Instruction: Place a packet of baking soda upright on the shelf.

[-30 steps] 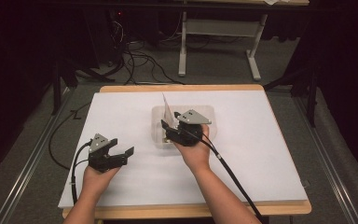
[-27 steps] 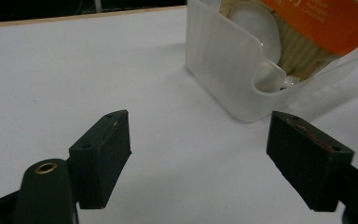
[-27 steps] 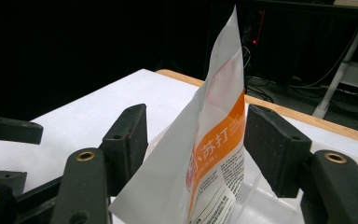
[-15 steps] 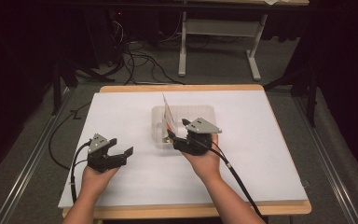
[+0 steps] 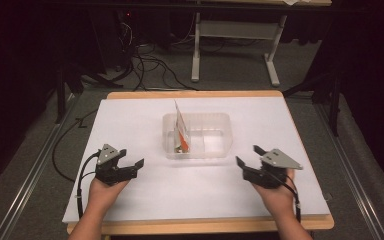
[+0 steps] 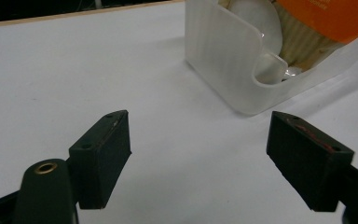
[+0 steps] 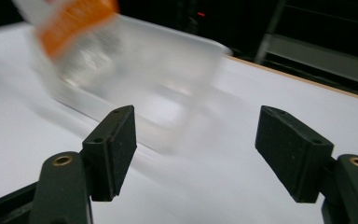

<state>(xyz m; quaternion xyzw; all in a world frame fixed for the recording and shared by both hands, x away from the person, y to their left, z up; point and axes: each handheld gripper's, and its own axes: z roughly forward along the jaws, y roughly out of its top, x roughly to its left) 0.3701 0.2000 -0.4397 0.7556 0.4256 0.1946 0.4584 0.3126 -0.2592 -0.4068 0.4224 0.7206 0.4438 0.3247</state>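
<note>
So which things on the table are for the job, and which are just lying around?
For the job:
- clear plastic tub
- orange-and-white packet standing inside the tub
- left tongs and right tongs, both open and holding nothing

Just lying around:
- cables on the floor behind the table
- white table frame farther back

No text can be read. The orange label on the packet (image 5: 181,131) standing in the clear tub (image 5: 220,135) at the table's middle carries print too blurred to make out.

Right claw (image 7: 196,154) jaws wide, empty; blurred clear tub (image 7: 168,70), orange-labelled packet (image 7: 74,21)
</note>
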